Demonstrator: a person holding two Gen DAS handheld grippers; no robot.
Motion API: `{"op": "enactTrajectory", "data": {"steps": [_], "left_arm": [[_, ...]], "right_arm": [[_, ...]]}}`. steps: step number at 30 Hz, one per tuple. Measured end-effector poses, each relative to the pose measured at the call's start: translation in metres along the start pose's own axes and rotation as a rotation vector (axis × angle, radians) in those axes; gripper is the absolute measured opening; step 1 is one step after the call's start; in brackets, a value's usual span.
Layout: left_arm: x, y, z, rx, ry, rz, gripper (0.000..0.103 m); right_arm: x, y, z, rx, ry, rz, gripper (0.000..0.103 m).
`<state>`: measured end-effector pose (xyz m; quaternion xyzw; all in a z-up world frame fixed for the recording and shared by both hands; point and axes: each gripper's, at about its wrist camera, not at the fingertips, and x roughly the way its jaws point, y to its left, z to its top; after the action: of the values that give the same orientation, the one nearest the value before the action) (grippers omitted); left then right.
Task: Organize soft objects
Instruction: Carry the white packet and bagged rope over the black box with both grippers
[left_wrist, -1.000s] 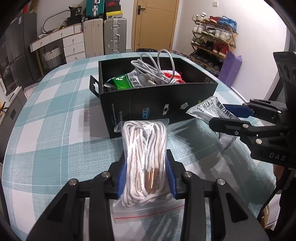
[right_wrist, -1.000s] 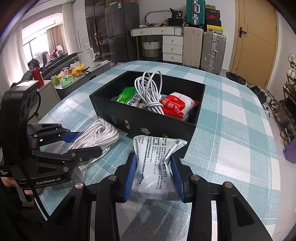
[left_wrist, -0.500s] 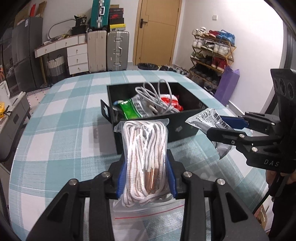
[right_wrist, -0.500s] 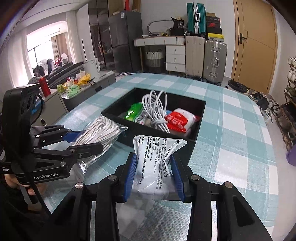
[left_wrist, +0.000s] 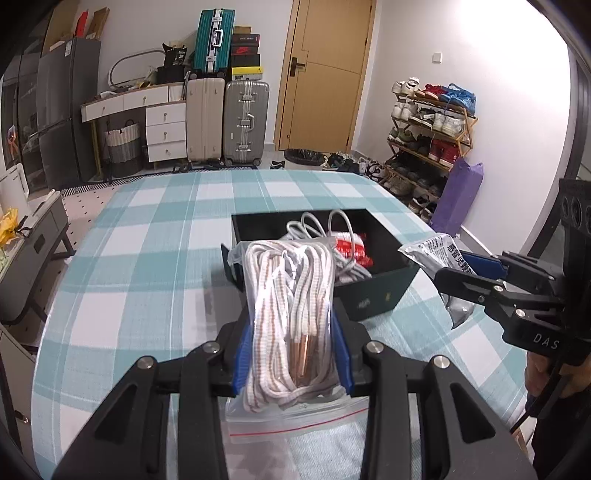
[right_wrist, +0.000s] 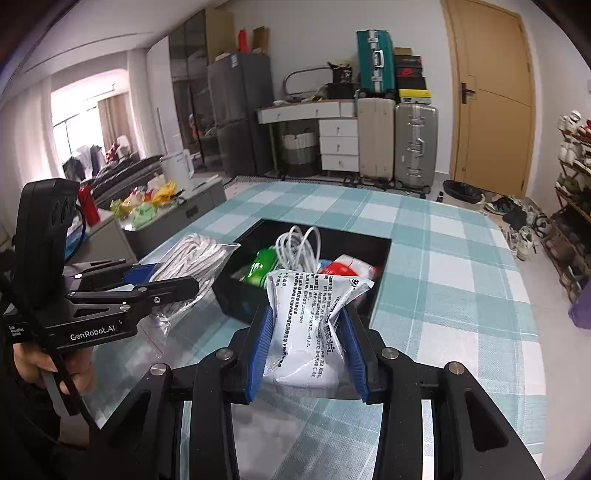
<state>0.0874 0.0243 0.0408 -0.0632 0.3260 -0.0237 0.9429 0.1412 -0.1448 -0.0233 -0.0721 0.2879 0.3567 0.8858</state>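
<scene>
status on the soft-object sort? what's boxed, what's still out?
Done: white cable, green packet and red-and-white packet lie in the black box. In hand: left gripper is shut on the bagged rope, right gripper on the silver printed pouch, both held above the checked table just short of the box. Left: drop both in.

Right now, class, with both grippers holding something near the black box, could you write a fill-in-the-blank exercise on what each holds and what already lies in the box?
1. The left gripper is shut on a clear zip bag of white ____.
2. The right gripper is shut on a ____ sachet printed with black text.
3. A coiled white ____ lies in the black box.
4. The box stands on a ____ checked tablecloth.

Missing words: rope; white; cable; teal-and-white
</scene>
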Motion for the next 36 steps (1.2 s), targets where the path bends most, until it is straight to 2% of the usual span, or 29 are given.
{"op": "enactTrajectory", "data": {"steps": [5,13,25,36], "left_arm": [[0.003,0.004,0.012,-0.007,-0.015,0.003,0.036],[0.016,0.012,0.029,-0.016,-0.028,-0.003,0.036],[0.04,0.019,0.054,-0.027,-0.043,-0.012,0.036],[0.066,0.022,0.06,-0.024,-0.019,-0.008,0.036]], "right_arm": [[-0.002,-0.006,0.006,0.034,-0.036,0.002,0.038],[0.005,-0.016,0.022,0.061,-0.046,-0.032,0.038],[0.038,-0.016,0.048,0.055,-0.049,-0.053,0.038],[0.07,-0.026,0.057,0.055,-0.017,-0.069,0.038]]}}
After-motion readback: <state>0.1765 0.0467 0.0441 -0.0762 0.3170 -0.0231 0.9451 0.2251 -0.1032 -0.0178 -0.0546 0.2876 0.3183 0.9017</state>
